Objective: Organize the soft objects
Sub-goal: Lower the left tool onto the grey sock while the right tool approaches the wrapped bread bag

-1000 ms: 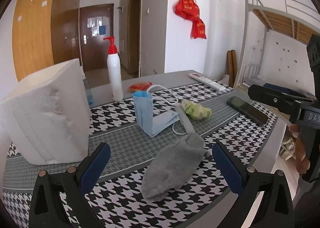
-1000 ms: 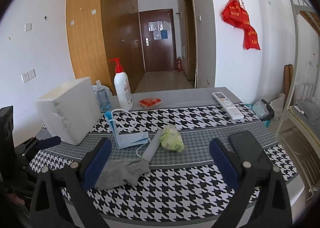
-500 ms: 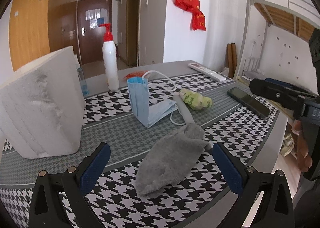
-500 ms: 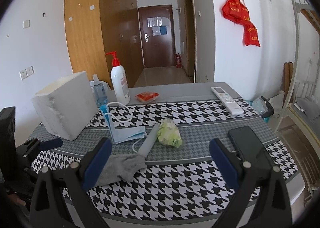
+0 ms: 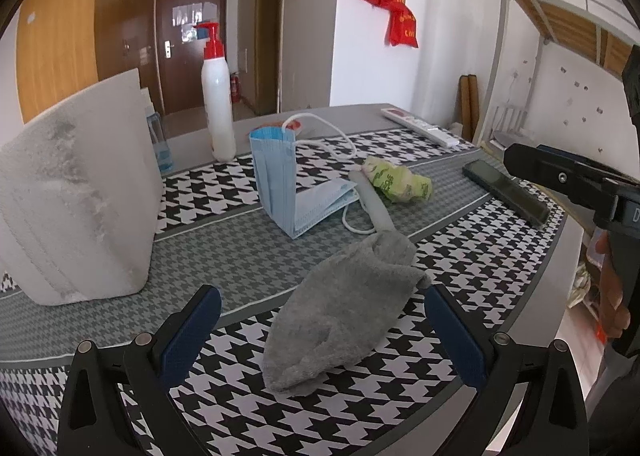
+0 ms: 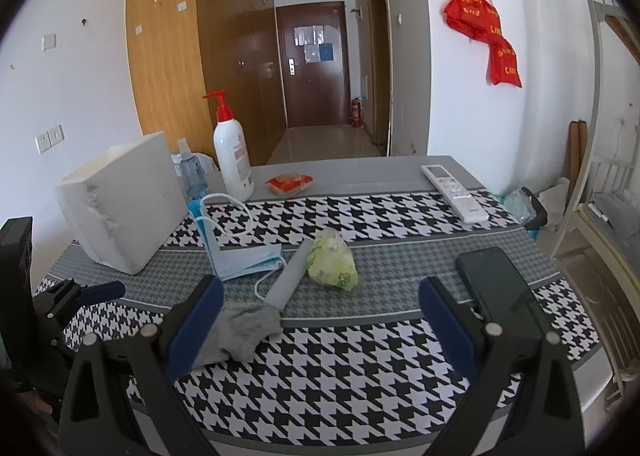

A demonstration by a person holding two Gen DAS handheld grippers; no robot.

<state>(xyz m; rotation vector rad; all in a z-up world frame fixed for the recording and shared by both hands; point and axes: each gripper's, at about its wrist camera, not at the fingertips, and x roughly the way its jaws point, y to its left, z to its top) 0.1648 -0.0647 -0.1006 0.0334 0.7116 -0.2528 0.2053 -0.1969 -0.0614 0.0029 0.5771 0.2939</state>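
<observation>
Grey sock lay dead ahead of spread, empty left gripper, long axis toward 1 o'clock; right gripper released too, farther off.

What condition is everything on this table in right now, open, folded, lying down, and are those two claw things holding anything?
Left gripper: open, empty, aimed at the sock.
Right gripper: open, empty.
Grey sock: lying crumpled on the tablecloth.
Blue face mask: folded, one half standing up.
Green packet: lying beside the sock's cuff.
Pump bottle: upright.
Phone: flat, screen dark.
Remote: lying flat.
White foam box: standing on the table.
</observation>
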